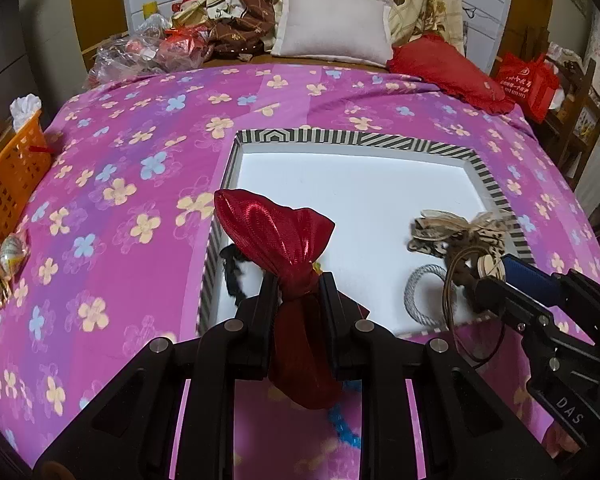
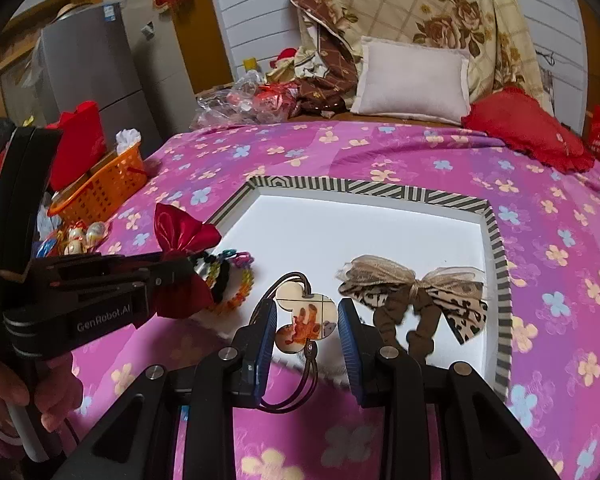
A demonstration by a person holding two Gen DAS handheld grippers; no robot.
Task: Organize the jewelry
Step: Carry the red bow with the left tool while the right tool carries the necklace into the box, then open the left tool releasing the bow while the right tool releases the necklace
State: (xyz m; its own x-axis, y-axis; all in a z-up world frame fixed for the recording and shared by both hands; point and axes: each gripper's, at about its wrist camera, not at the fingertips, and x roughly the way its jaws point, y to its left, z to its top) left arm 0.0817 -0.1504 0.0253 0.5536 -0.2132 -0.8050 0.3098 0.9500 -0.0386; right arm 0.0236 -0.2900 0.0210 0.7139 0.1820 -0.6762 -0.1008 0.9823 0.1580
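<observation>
My left gripper (image 1: pixel 296 284) is shut on a shiny red drawstring pouch (image 1: pixel 276 232) at its tied neck, held over the near left edge of the striped-rim white tray (image 1: pixel 340 138). It also shows in the right wrist view (image 2: pixel 188 276). My right gripper (image 2: pixel 307 312) is shut on a mouse-head-shaped pendant (image 2: pixel 306 318) with a brown cord loop (image 2: pixel 300 392), above the tray's near edge. A leopard-print bow hair tie (image 2: pixel 416 292) lies in the tray at right. Colourful bracelets (image 2: pixel 236 276) and a black one lie at the tray's left.
A grey cord ring (image 1: pixel 420 292) lies in the tray. An orange basket (image 2: pixel 100 188) and wrapped eggs (image 2: pixel 80 238) sit left on the pink floral bedspread (image 2: pixel 540 240). Pillows (image 2: pixel 414 80), a red cushion (image 2: pixel 528 132) and plastic bags (image 2: pixel 240 100) are at the back.
</observation>
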